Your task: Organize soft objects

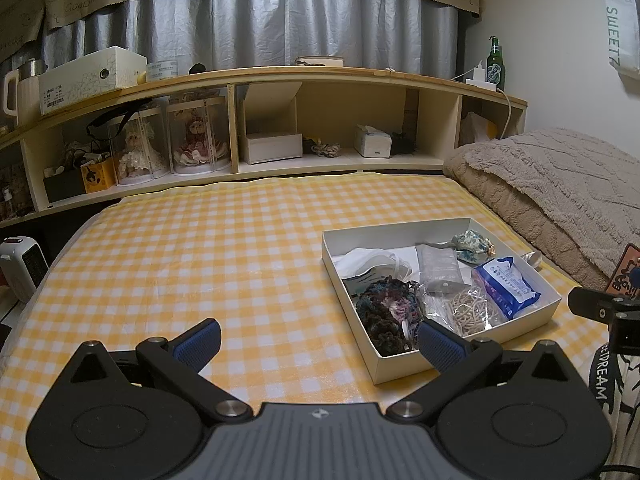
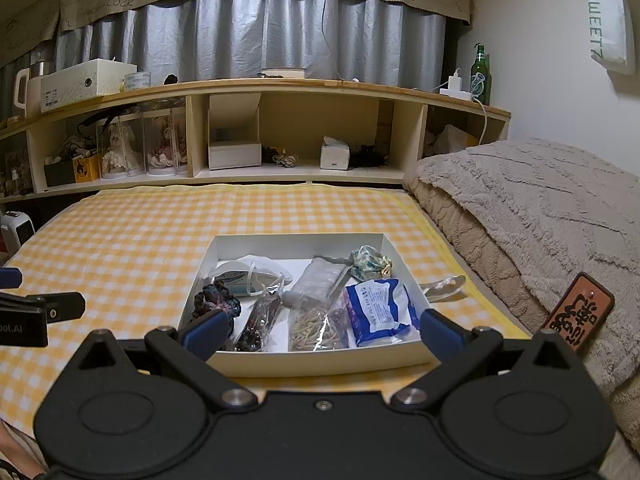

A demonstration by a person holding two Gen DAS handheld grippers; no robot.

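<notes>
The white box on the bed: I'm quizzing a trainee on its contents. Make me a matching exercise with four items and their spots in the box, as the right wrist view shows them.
Items in the white box:
1. blue-and-white packet
2. white mask
3. floral fabric pouch
4. dark crocheted scrunchie

Places:
A. far right corner
B. near right corner
C. left side, by the near wall
D. far left corner

Pairs: 1-B, 2-D, 3-A, 4-C

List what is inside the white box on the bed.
White box holds a face mask, crocheted yarn, blue packet, grey pouch, bagged cord, floral pouch. Anything underneath is hidden.
</notes>
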